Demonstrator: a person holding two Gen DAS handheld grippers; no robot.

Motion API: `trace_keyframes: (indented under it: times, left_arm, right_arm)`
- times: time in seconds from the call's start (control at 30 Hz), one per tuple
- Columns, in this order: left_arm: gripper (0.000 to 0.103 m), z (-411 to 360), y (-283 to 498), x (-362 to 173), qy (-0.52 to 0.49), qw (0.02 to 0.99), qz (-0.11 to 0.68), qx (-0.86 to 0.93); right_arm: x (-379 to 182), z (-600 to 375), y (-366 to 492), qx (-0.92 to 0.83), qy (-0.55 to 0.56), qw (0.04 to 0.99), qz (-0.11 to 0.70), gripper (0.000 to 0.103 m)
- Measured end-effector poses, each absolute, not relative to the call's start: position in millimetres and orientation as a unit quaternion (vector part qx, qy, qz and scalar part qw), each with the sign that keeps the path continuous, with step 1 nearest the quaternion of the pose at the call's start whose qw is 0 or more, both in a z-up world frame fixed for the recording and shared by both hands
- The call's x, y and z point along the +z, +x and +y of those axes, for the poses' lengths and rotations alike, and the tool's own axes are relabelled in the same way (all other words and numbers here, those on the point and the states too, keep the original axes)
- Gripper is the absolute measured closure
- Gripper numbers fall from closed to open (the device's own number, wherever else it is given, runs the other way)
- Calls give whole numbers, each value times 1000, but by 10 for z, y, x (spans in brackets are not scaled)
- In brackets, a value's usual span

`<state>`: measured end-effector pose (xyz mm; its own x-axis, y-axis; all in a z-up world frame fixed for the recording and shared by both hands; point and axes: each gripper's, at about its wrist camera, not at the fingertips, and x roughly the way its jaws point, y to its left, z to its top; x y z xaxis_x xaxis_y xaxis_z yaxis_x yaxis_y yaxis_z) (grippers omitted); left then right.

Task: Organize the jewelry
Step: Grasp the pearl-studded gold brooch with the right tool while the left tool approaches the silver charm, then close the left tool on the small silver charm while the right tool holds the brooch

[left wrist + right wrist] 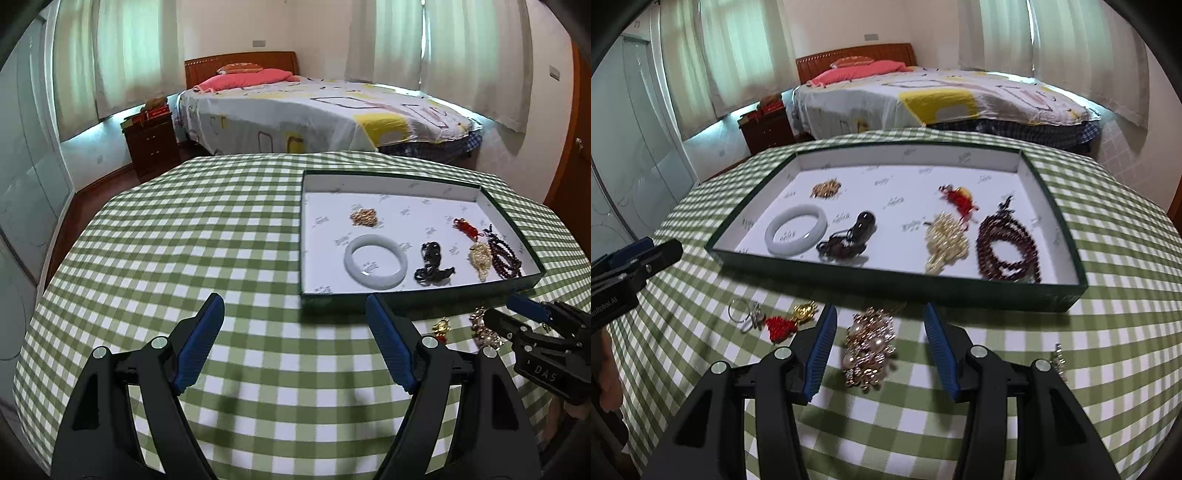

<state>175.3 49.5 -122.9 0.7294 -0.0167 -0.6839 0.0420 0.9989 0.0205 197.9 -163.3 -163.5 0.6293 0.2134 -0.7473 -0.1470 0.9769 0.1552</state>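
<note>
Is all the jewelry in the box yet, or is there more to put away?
Not yet. Six pieces already lie in the green box, among them the white bangle and dark red beads. The right tool is open around the gold pearl cluster, not gripping it. The red-and-gold charm, silver rings and a small silvery piece remain on the cloth.

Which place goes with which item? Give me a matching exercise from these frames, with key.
Items:
1. pale jade-like bangle
2. dark red bead bracelet coil
3. gold and pearl jewelry cluster
4. red knotted charm with gold piece

Places:
A. on the checked cloth, between the right gripper's open fingers
B. in the green box, left part
C. on the cloth, left of the right gripper
D. in the box, right part

Pairs: 1-B, 2-D, 3-A, 4-C
</note>
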Motion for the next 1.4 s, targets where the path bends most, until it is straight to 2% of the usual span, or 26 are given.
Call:
trace_keyframes:
  times: [0.13, 0.23, 0.37, 0.5, 0.93, 1.0, 1.07, 1.23, 1.3, 1.4]
  left_arm:
    - [26, 499, 1755, -1263, 13, 928, 371, -14]
    - [26, 457, 1747, -1301, 19, 927, 375, -17]
    - [26, 377, 1738, -1365, 25, 924, 382, -23]
    - [26, 322, 1728, -1410, 28, 921, 387, -27]
    - [28, 69, 1672, -1472, 33, 917, 394, -49]
    - [35, 9, 1673, -1487, 36, 916, 396, -56]
    - [37, -32, 1682, -1506, 36, 914, 399, -61]
    - [50, -163, 1693, -1581, 42, 909, 409, -75]
    - [60, -192, 1706, -1608, 41, 906, 414, -81]
    - [69, -227, 1721, -1650, 41, 901, 422, -88]
  right_arm:
    - [-1699, -1587, 1988, 102, 36, 896, 431, 56]
    - [-1746, -1579, 1994, 105, 36, 892, 439, 61]
    - [-1744, -1570, 1975, 110, 32, 891, 440, 74]
    - [-1743, -1564, 1947, 120, 33, 889, 440, 80]
    - [-1704, -1737, 1870, 115, 47, 893, 432, 80]
    - [-1694, -1784, 1850, 112, 49, 894, 430, 80]
    - [-1689, -1829, 1828, 109, 53, 895, 429, 80]
    - [-1697, -1892, 1794, 107, 58, 895, 430, 80]
    - [-1707, -1912, 1786, 107, 61, 894, 431, 80]
    - [-1711, -1933, 1785, 107, 64, 894, 431, 80]
